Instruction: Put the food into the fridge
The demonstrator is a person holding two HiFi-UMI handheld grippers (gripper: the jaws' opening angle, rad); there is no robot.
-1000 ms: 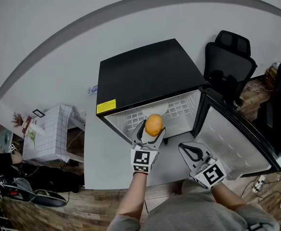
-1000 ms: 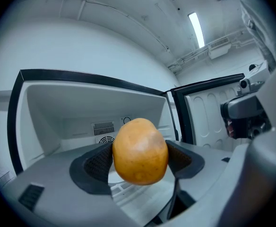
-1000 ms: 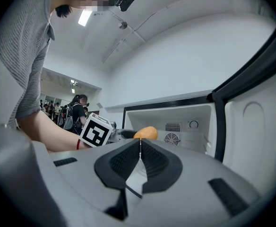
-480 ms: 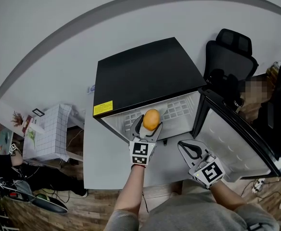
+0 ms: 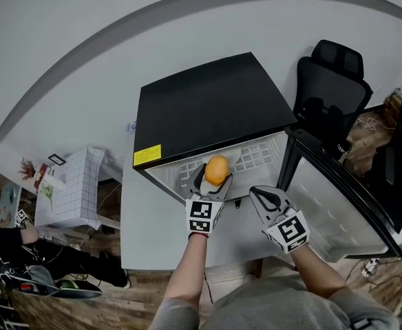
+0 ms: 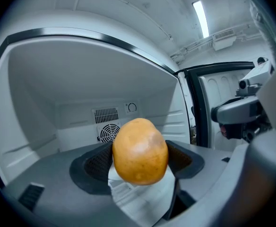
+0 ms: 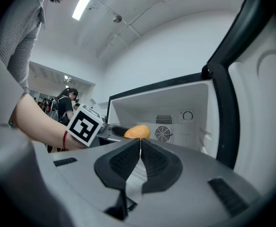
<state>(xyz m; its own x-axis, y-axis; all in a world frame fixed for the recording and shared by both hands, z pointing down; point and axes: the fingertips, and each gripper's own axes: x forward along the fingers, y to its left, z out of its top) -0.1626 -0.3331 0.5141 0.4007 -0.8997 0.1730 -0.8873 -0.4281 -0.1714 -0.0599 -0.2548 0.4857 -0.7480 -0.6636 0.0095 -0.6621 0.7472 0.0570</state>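
I find my left gripper clamped on the orange fruit, which it holds at the front edge of the open fridge. My right gripper hangs beside the door, jaws pressed together, empty.

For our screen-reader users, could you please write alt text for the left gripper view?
A round orange fruit is clamped between the black fingers of the left gripper, facing the open white fridge interior with a fan grille at the back.
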